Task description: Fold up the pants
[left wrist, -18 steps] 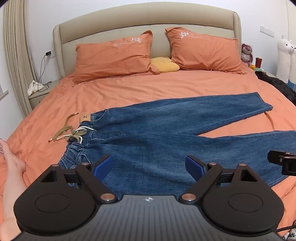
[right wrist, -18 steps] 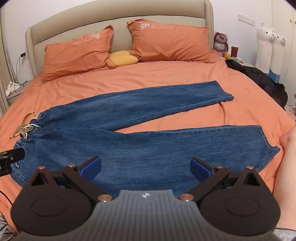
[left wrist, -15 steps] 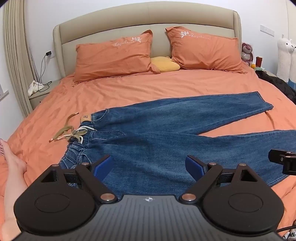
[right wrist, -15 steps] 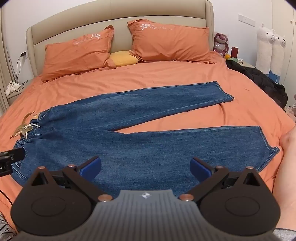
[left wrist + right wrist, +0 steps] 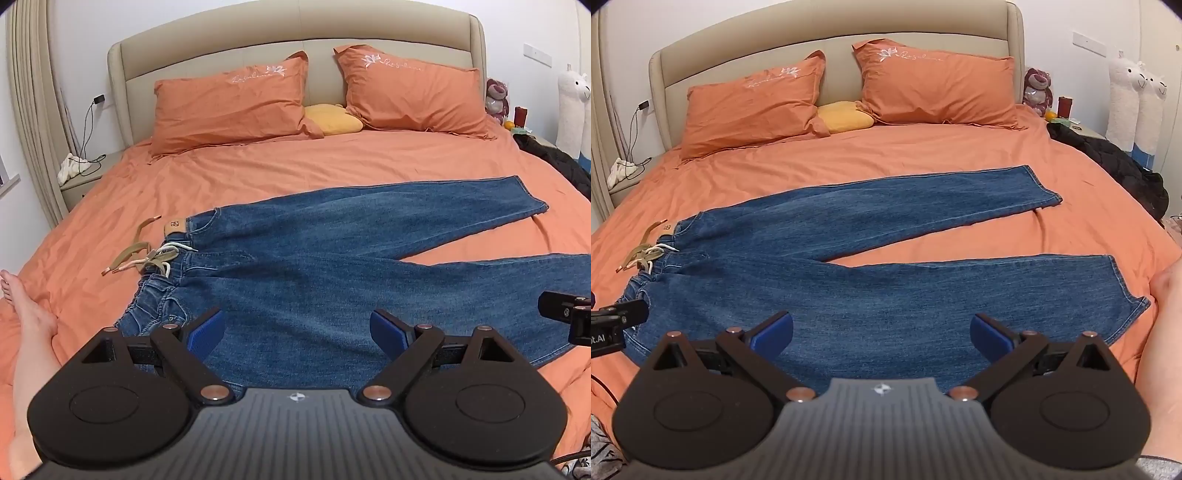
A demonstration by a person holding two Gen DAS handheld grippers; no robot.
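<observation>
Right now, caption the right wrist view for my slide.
Open right gripper above blue jeans spread flat on the orange bed.

The jeans (image 5: pixel 849 288) are matt blue denim, slightly faded, lying on a soft, creased orange cotton sheet (image 5: pixel 905 155). At twelve o'clock the headboard (image 5: pixel 317 44) looks like smooth beige padded leather. The gripper bodies are matt black plastic with copper-coloured metal rivets.
</observation>
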